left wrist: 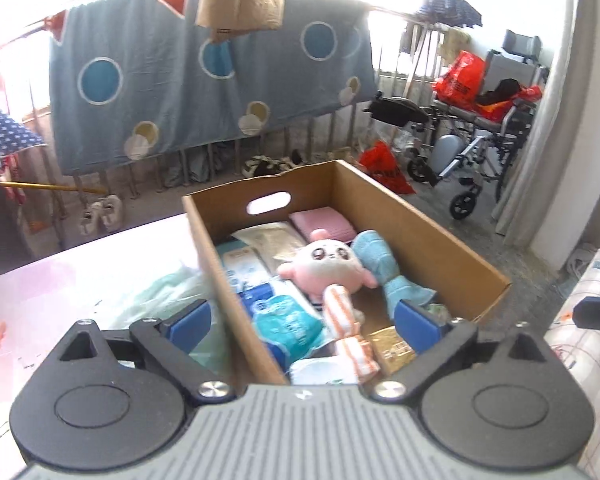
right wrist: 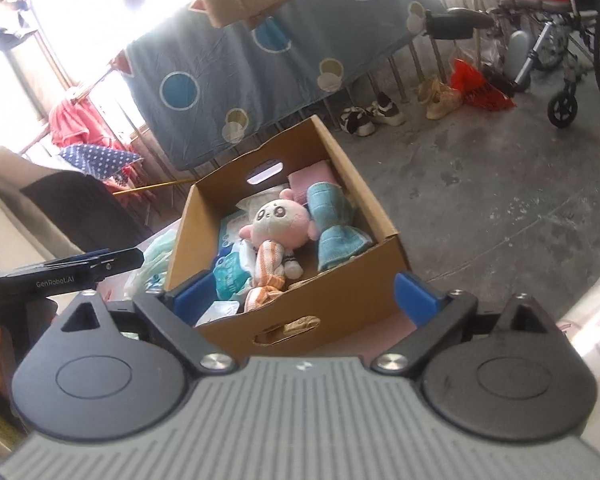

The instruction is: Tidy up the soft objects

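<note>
Pink plush toy (right wrist: 278, 222) lies in cardboard box (right wrist: 340, 300), right tool (right wrist: 306, 294) open.

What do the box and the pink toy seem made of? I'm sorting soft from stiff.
The box: brown corrugated cardboard, matte, judging by its straight thin walls and punched handle slots. The pink toy: plush fabric, probably stuffed; its surface looks fuzzy and its shape rounded, with stitched-looking eyes.
</note>
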Demonstrator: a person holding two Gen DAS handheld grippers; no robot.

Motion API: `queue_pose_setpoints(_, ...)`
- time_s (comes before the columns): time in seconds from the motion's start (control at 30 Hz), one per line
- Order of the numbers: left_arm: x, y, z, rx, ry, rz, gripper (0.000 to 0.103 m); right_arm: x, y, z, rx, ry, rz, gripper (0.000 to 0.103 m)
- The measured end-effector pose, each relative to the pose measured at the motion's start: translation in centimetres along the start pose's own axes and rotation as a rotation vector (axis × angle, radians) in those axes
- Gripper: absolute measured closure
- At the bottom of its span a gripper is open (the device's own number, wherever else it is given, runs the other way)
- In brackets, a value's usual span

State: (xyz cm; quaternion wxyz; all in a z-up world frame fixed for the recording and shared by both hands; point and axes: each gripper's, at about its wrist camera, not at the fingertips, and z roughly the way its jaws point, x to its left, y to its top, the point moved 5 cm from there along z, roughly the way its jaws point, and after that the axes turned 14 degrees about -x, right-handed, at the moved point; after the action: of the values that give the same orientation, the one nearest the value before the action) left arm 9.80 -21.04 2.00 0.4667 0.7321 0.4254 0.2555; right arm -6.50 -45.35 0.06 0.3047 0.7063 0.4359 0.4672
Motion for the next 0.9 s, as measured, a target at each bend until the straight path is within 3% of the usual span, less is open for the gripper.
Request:
queue_pose_setpoints(0.17,3.2,-2.1,-4.0,-0.009,0.115,-0.033,0.0,3.9,-2.2,1.4,-0.01,-0.102,-0.194,0.001)
queue_pose_setpoints(0.43,5.1,-5.3,-5.6,0.01,0.263,-0.028,0.0,7.9,-6.0,4.0,0.012,-0.222,-0.473,0.001)
queue_pose_setpoints(0.57,5.1,-6.4,-5.1,0.038,0.296,-0.042,0.0,7.7,-6.2,3.8,0.028,-0.199,-0.413,0.001)
queue_pose_setpoints(0.77,4.4,-7.4,-4.4,0.092,0.309,-0.088,0.0,7.0,-5.7,4.1,0.082,-0.061,-0.206,0.001)
queue_pose_setpoints(0.9,3.8,-7.7,-3.6,0.126,0.316,-0.134,0.0,7.4,-6.0,4.7,0.108,-0.046,-0.195,0.001)
